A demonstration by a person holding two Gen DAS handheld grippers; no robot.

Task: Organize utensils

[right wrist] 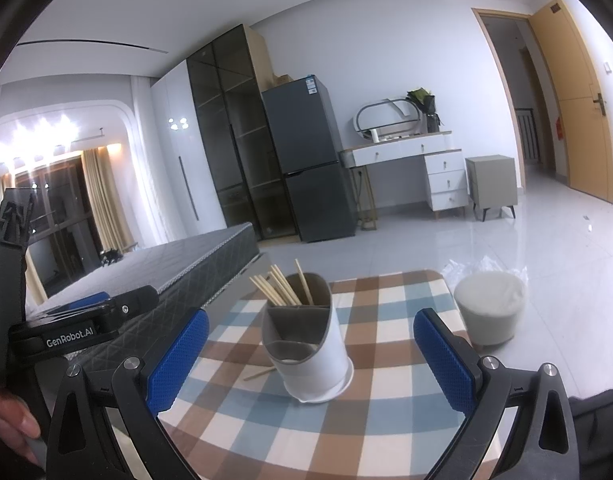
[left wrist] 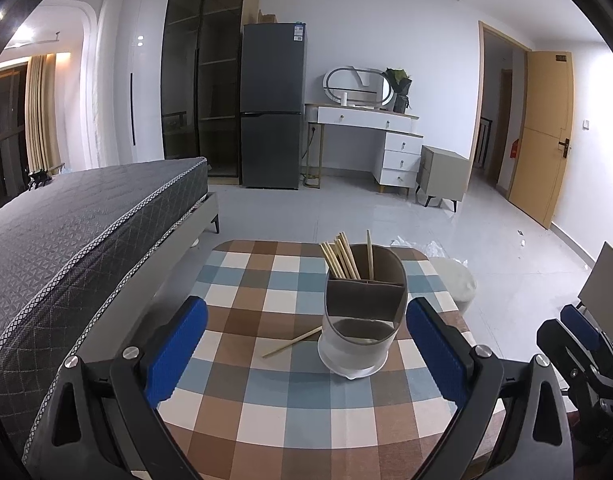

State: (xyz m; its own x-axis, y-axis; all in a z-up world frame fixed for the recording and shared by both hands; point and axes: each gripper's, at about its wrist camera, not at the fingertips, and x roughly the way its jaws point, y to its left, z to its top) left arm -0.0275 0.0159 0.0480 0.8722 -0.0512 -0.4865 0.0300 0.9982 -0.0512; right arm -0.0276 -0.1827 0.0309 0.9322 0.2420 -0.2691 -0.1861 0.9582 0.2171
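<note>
Chopstick [left wrist: 292, 343] work comes next, by my reading: one lies flat on the checked tabletop [left wrist: 266, 420], its tip touching the left foot of the utensil holder [left wrist: 362, 312], which stands toward the far right corner. Both your left gripper [left wrist: 306, 344] and right gripper [right wrist: 311, 354] are spread wide and empty. Approach low from the left; the bed [left wrist: 86, 220] crowds that edge, and the near side is open.

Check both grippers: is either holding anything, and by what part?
Nothing held. The left gripper and right gripper are both open and empty. One chopstick lies loose on the table beside the utensil holder.
</note>
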